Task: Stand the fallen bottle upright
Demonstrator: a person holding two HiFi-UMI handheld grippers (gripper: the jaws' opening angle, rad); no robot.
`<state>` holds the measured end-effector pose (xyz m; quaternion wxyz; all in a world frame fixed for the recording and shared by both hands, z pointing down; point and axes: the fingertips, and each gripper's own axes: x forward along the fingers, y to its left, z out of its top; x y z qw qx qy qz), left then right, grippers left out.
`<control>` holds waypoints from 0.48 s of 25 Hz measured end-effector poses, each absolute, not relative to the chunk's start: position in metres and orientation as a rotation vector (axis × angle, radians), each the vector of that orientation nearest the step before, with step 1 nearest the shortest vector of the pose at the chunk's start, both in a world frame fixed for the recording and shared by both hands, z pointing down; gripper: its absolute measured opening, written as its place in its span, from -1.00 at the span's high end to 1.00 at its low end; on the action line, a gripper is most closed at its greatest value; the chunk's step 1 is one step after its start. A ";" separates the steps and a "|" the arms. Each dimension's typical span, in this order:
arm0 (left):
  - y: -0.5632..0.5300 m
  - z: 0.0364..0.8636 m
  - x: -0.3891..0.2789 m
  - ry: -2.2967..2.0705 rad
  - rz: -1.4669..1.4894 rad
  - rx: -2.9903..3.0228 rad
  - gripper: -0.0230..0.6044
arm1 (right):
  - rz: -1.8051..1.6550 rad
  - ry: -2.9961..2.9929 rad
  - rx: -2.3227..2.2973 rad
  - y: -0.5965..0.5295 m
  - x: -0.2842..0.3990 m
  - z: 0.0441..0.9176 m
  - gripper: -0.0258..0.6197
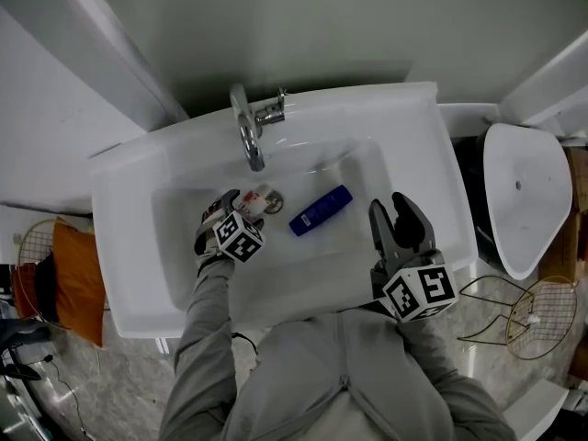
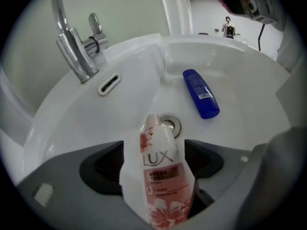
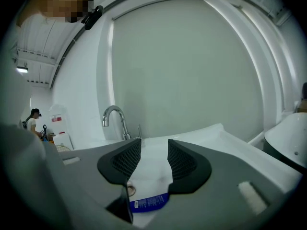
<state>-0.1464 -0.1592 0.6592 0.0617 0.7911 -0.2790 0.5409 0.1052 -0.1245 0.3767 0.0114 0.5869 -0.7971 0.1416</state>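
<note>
A pink and white LUX bottle [image 2: 163,176] sits between the jaws of my left gripper [image 2: 152,152], which is shut on its body. Its cap points down toward the drain [image 2: 170,124]. In the head view the left gripper [image 1: 246,205] hangs low in the basin with the LUX bottle [image 1: 257,198] over the drain. A blue bottle [image 1: 321,209] lies on its side in the basin, to the right of the drain; it also shows as the blue bottle [image 2: 201,94] and, partly hidden, the blue bottle [image 3: 148,202]. My right gripper [image 1: 390,206] hovers at the basin's right, its jaws slightly apart and empty [image 3: 154,152].
The white sink [image 1: 129,246] has a chrome faucet [image 1: 248,131] at its back rim. A white toilet [image 1: 519,191] stands at the right, with wire baskets [image 1: 542,310] on the floor below it. An orange bag [image 1: 73,283] sits at the left.
</note>
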 end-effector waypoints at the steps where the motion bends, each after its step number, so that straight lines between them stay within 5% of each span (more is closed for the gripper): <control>1: -0.161 0.664 -0.146 -0.823 1.657 2.384 -0.42 | 0.440 -2.474 1.844 -0.124 0.108 0.377 0.43; 12: -0.159 0.695 -0.147 -0.657 1.656 2.201 -0.44 | 0.466 -2.405 1.901 -0.128 0.120 0.382 0.43</control>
